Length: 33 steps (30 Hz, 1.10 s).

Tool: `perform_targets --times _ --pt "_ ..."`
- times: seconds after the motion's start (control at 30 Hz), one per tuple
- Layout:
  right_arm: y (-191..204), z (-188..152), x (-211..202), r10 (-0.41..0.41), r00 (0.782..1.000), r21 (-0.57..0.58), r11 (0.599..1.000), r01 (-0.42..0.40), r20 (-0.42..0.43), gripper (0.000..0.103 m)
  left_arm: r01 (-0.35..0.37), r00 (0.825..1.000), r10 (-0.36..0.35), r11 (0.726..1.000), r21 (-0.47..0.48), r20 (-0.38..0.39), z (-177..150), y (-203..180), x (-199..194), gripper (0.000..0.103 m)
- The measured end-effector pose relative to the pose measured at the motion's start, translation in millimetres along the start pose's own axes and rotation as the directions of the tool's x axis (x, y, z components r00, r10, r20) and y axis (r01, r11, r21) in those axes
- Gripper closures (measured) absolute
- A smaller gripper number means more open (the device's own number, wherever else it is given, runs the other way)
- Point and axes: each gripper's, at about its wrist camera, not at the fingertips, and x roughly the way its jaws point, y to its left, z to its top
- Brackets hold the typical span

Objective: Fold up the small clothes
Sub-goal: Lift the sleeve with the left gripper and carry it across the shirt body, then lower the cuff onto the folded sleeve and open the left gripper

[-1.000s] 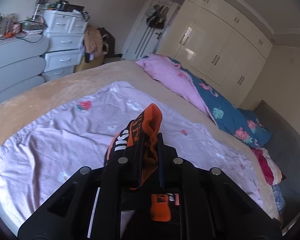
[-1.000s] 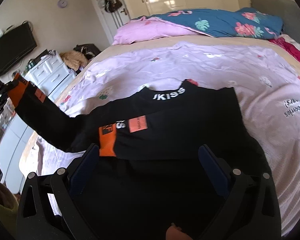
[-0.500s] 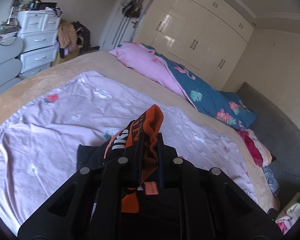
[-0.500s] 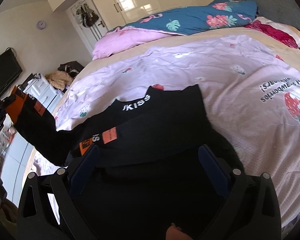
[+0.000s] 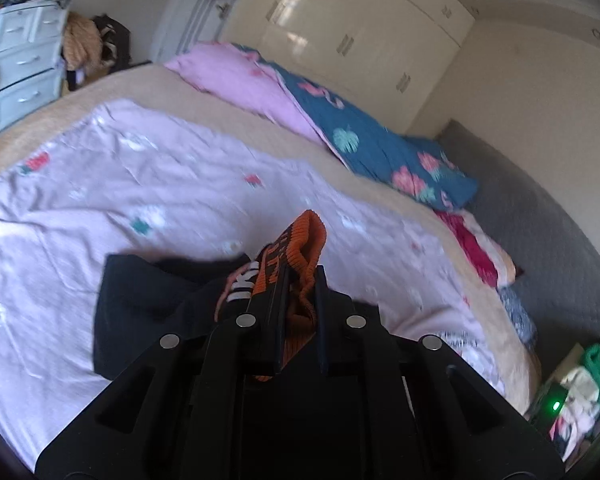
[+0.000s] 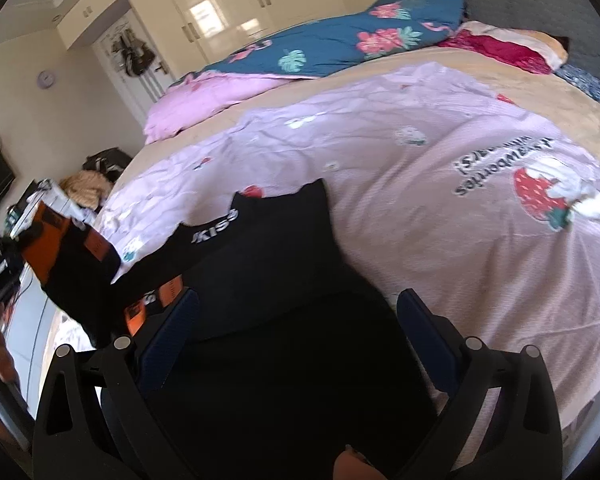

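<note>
Pinching the orange cuff — left fingers; right fingers spread over black sweater.

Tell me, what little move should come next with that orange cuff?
Probably carry the sleeve inward and lay it over the black top's body. The left tongs are shut on the orange cuff, holding that sleeve up off the pink sheet, while the body lies flat. The right tongs stand open above it, holding nothing.

Black top, orange cuff
</note>
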Motion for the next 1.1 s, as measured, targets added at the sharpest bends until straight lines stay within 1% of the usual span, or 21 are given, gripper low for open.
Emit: perform_targets --times 0.1,0.27,0.33,0.47,0.6,0.7,0.8,0.83,0.87,0.9,0.93,0.97,1.0,1.03,1.1 --pt "-9.6 2.4 -1.7 -0.024 1.000 0.035 0.999 0.024 0.008 0.004 0.019 0.998 -0.018 1.000 0.022 -0.055 -14.9 -6.4 18.4 0.098" --pt "-15.6 3.2 -5.9 -0.055 0.998 0.037 0.998 0.053 0.034 0.004 0.058 0.989 -0.050 0.997 0.053 -0.140 -42.2 -13.4 46.8 0.098" --pt "-17.4 4.4 -6.4 -0.080 0.996 0.037 0.996 0.079 0.039 0.004 0.085 0.981 -0.075 0.995 0.052 -0.181 -53.1 -16.2 58.8 0.097" --pt "-19.7 6.6 -3.7 -0.117 0.992 0.042 0.992 0.115 0.046 0.004 0.133 0.966 -0.107 0.987 0.094 -0.236 -72.0 -28.1 77.0 0.096" --pt "-18.3 4.9 2.7 -0.148 0.988 0.032 0.989 0.147 0.037 0.004 0.176 0.946 -0.133 0.976 0.125 -0.295 -88.0 -32.9 95.3 0.096" --pt "-17.0 2.9 11.0 -0.173 0.985 0.020 0.985 0.173 0.020 0.004 0.211 0.927 -0.151 0.967 0.145 -0.342 -98.0 -33.8 107.3 0.096" --pt "-16.1 -0.1 21.6 -0.184 0.983 0.023 0.983 0.184 -0.011 0.004 0.254 0.903 -0.180 0.956 0.145 -0.391 -107.7 -33.1 118.4 0.095" --pt "-15.5 -1.1 23.6 -0.184 0.983 0.021 0.983 0.185 -0.016 0.004 0.264 0.896 -0.189 0.954 0.139 -0.402 -108.5 -30.9 120.9 0.086" --pt "-13.9 -2.4 26.6 -0.179 0.984 0.016 0.984 0.180 -0.023 0.004 0.281 0.884 -0.205 0.951 0.128 -0.420 -108.8 -27.9 123.3 0.070" --pt "-12.3 -3.3 28.5 -0.175 0.984 0.012 0.984 0.175 -0.029 0.004 0.294 0.876 -0.217 0.948 0.120 -0.431 -107.7 -26.0 124.2 0.063" --pt "-9.7 -5.0 32.1 -0.168 0.985 0.006 0.986 0.168 -0.038 0.004 0.305 0.870 -0.228 0.946 0.114 -0.438 -105.8 -23.6 124.3 0.053" --pt "-6.7 -6.9 37.6 -0.156 0.986 -0.002 0.988 0.156 -0.054 0.004 0.309 0.871 -0.233 0.944 0.114 -0.433 -101.5 -20.0 123.0 0.053" --pt "-5.1 -8.1 40.5 -0.149 0.987 -0.005 0.989 0.149 -0.063 0.004 0.308 0.875 -0.234 0.944 0.115 -0.425 -97.9 -18.0 121.9 0.052" --pt "-1.7 -10.2 46.3 -0.139 0.987 -0.011 0.990 0.138 -0.080 0.004 0.305 0.880 -0.233 0.946 0.114 -0.415 -92.6 -14.5 121.0 0.049" --pt "9.3 -15.6 59.3 -0.107 0.988 -0.038 0.994 0.104 -0.111 0.004 0.281 0.897 -0.216 0.952 0.118 -0.385 -80.5 -5.1 118.2 0.042"
